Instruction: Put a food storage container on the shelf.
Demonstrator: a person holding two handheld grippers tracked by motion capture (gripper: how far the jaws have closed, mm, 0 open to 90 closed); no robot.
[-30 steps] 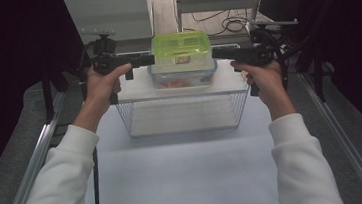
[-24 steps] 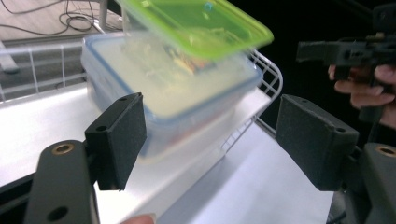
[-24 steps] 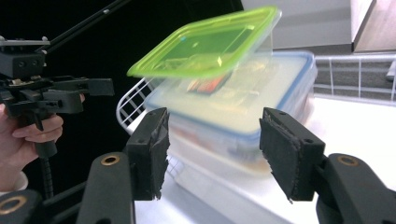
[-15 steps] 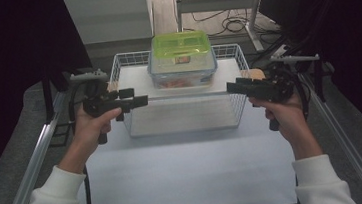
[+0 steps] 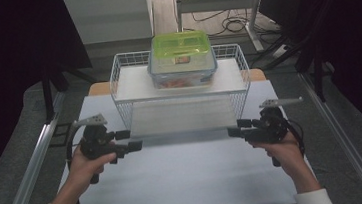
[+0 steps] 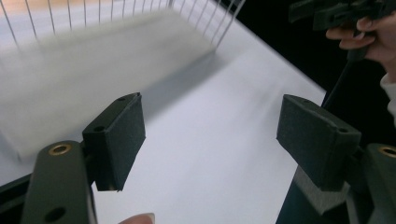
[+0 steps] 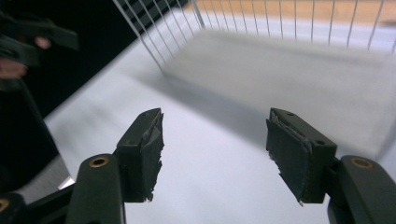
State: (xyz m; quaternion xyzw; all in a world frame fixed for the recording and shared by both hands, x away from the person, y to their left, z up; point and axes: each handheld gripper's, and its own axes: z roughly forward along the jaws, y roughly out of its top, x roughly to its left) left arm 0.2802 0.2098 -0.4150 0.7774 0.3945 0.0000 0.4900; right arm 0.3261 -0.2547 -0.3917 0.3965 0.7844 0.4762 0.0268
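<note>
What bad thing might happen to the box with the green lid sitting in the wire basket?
The box sits at the far end of the wire basket, not in the middle; lifting the basket unevenly could perhaps slide or tip it. Both grippers, left and right, are open and empty, off the basket, so nothing steadies it. The right gripper's fingers have frayed pads, which might grip thin wire poorly.

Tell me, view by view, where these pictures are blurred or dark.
High view: sharp, the white table top evenly lit, dark surroundings. Left gripper view: black jaw pads sharp, the white wire basket smeared by blur. Right gripper view: pads crisp, the basket's wires and the sheet under them soft, left edge dark.
</note>
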